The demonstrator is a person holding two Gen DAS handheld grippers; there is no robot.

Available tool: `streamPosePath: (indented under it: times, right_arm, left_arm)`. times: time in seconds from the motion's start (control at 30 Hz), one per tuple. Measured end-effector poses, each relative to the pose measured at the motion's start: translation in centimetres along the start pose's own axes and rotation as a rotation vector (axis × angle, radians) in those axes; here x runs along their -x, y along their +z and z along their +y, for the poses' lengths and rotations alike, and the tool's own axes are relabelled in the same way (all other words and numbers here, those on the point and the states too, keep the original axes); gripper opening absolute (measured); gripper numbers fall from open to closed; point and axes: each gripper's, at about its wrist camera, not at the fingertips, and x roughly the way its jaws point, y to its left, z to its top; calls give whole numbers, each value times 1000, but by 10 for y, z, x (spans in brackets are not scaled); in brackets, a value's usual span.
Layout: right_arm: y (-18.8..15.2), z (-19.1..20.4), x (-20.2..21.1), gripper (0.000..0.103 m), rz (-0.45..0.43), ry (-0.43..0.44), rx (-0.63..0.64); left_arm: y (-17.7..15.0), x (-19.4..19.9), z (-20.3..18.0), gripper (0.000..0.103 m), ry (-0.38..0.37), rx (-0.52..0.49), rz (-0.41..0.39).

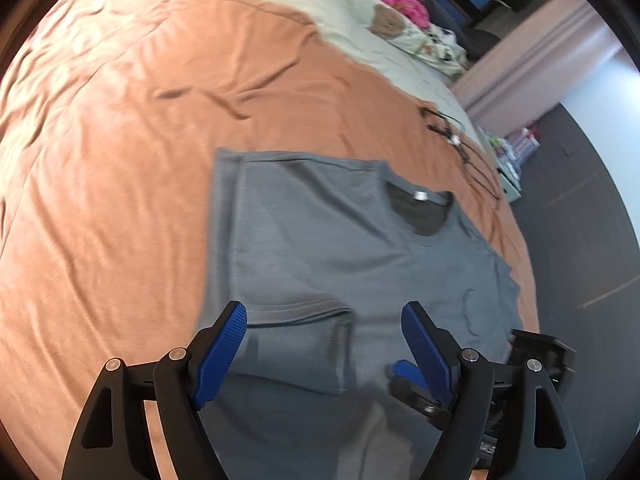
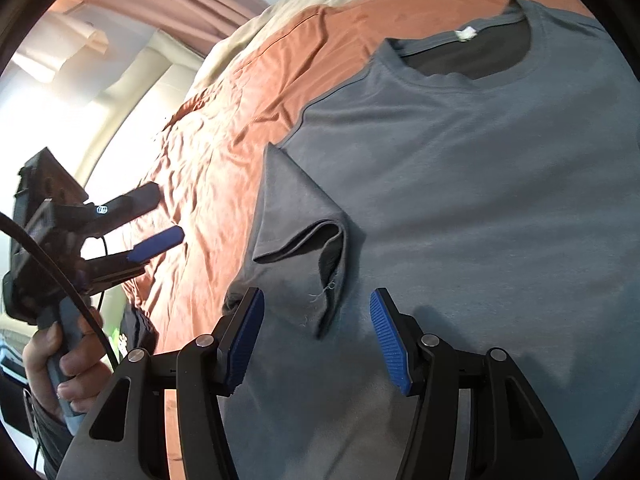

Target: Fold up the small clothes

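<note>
Left gripper: jaws apart, blue ribbed pads either side of a folded-in sleeve at the lower centre of the left wrist view — nothing pressed between them.
Right gripper: jaws apart, straddling the other sleeve at the lower centre of the right wrist view; the pads are clear of the cloth.
Grey T-shirt: lying flat on the bed, collar toward the upper right of the left wrist view, a white tag inside the neckline; both sleeves turned in over the body.
Sleeve: folded over, its open cuff facing the jaws, loose threads at the hem.
Hand: lower left of the right wrist view, wrapped round the handle of the left gripper, which is seen side-on with a cable trailing from it.
Orange bed cover: wrinkled, beneath the shirt — filling the left half of the left wrist view.
Cream bedding: beyond the orange cover, upper centre.
Black cable: on the bed, right of the collar.
Floor: dark, at the right edge.
</note>
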Motion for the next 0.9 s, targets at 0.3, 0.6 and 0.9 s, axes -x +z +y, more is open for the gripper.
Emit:
streamPosePath:
  times: [0.3, 0.6, 0.9]
  right_arm:
    - [2, -1, -23, 46, 32, 0, 16]
    - [7, -9, -23, 43, 36, -22, 25]
    - [9, -18, -9, 43, 17, -30, 25]
  left_arm:
    - [-6, -39, 36, 68, -17, 61, 70]
    - [-11, -73, 45, 62, 10, 85, 126]
    - [0, -71, 36, 12, 13, 71, 101]
